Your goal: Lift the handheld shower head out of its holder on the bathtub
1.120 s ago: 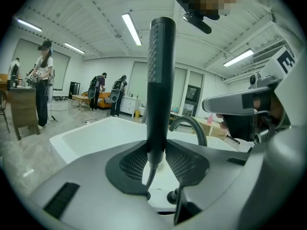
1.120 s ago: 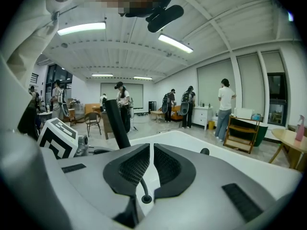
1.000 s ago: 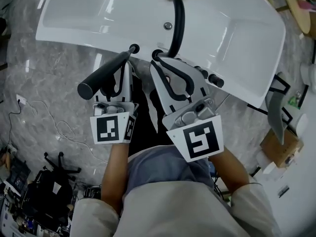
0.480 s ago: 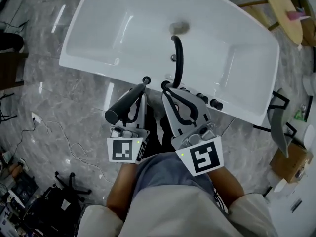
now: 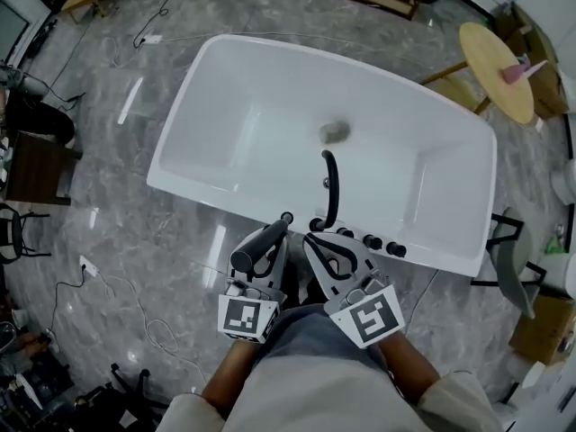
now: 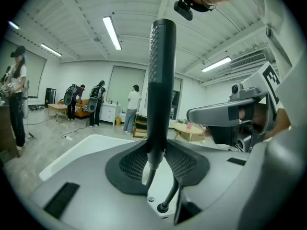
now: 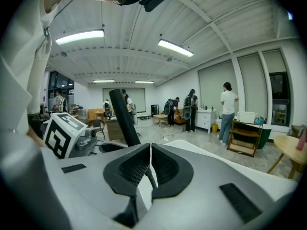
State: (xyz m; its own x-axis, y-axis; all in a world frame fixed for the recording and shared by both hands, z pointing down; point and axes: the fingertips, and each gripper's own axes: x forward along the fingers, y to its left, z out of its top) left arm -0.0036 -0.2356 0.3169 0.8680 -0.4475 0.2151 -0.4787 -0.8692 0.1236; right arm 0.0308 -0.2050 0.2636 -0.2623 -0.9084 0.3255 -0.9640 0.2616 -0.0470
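Left gripper view: I see the left gripper (image 6: pixel 156 152) clamped on the shower head (image 6: pixel 160 80); only the head view shows the bathtub (image 5: pixel 225 106) beneath. Right gripper (image 7: pixel 150 150): jaws pressed together, empty. The hose (image 6: pixel 171 191) is mostly hidden by the left jaws.

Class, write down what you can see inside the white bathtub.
Only a grey drain shows on the floor of the bathtub, with the black spout arching over it. The spout covers a strip of floor beneath it.

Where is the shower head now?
The shower head is clamped in the left hand-held gripper, low centre in the head view, at the near rim of the tub, left of the spout.
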